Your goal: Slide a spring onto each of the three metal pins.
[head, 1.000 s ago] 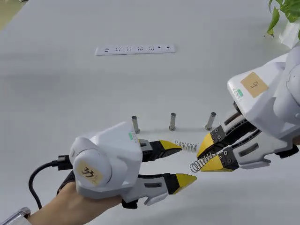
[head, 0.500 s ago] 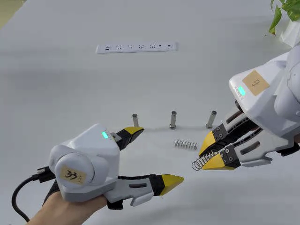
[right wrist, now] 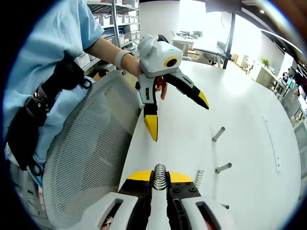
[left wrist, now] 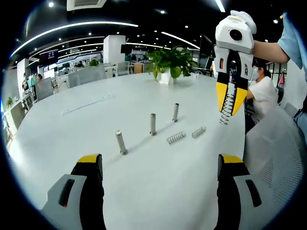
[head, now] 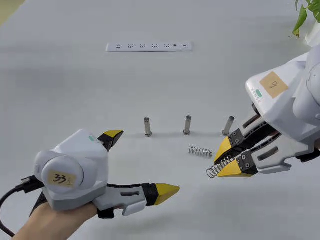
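Even, diffuse overhead light is falling on the white table (head: 75,100), and the three metal pins (head: 187,125) are casting only faint, short shadows in the sharp head view. In the left gripper view, ceiling light strips (left wrist: 96,23) are glowing against a dark ceiling. Fisheye distortion is bending the edges of both gripper views, and the far background of the right gripper view is blowing out to white.

We are in an open-plan office. Our worktop is a large white rounded table (left wrist: 48,134), with a potted plant (left wrist: 170,60) at one edge and a grey mesh office chair (right wrist: 81,143) drawn up to another. Curved light strips (left wrist: 76,25) cross a dark ceiling above rows of desks (left wrist: 86,74) where people sit. Metal shelves (right wrist: 115,24) behind us hold storage boxes.
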`<state>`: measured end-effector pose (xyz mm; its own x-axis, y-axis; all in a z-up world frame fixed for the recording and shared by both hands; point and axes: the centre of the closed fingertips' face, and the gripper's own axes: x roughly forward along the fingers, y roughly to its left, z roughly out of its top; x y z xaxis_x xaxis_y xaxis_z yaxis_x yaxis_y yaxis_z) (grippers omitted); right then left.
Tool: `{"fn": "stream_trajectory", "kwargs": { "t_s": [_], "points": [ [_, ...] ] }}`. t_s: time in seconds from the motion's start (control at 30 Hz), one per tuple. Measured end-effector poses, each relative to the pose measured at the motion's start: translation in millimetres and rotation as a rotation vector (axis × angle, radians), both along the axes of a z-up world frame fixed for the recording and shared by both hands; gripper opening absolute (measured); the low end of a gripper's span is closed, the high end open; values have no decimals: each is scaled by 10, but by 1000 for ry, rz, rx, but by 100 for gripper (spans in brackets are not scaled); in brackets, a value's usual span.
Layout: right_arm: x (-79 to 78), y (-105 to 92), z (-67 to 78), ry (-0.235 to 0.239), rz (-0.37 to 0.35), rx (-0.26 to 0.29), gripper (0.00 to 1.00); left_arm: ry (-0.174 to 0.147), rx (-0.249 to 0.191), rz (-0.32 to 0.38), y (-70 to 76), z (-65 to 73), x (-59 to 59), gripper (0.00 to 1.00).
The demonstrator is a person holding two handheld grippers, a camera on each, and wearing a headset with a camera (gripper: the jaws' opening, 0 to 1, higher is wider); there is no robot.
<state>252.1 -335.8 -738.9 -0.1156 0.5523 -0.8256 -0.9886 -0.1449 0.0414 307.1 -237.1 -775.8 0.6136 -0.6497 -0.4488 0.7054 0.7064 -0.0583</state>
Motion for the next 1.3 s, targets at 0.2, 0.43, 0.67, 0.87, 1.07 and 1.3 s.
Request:
{"fn": "stream_trajectory", "kwargs": {
  "t_s": [0.2, 0.43, 0.67, 0.87, 1.07, 1.3],
  "points": [
    [69, 25, -2, -2, 20, -18, 7, 9, 0, 39, 125, -29, -5, 99],
    [158, 92, -20, -9, 59, -43, 7, 3, 20, 63, 237, -39, -26, 99],
    [288, 191, -45, -17, 87, -63, 7, -12, 31, 89, 286, -61, -21, 99],
    [534, 294, 13, -58, 116, -83, 7, -23, 35, 93, 295, -56, -15, 99],
    [855, 484, 83, -118, 144, -98, 7, -24, 31, 89, 279, -47, -24, 99],
    [1115, 704, 56, -166, 196, -140, 7, -28, 29, 78, 253, -46, -30, 99]
  ]
}}
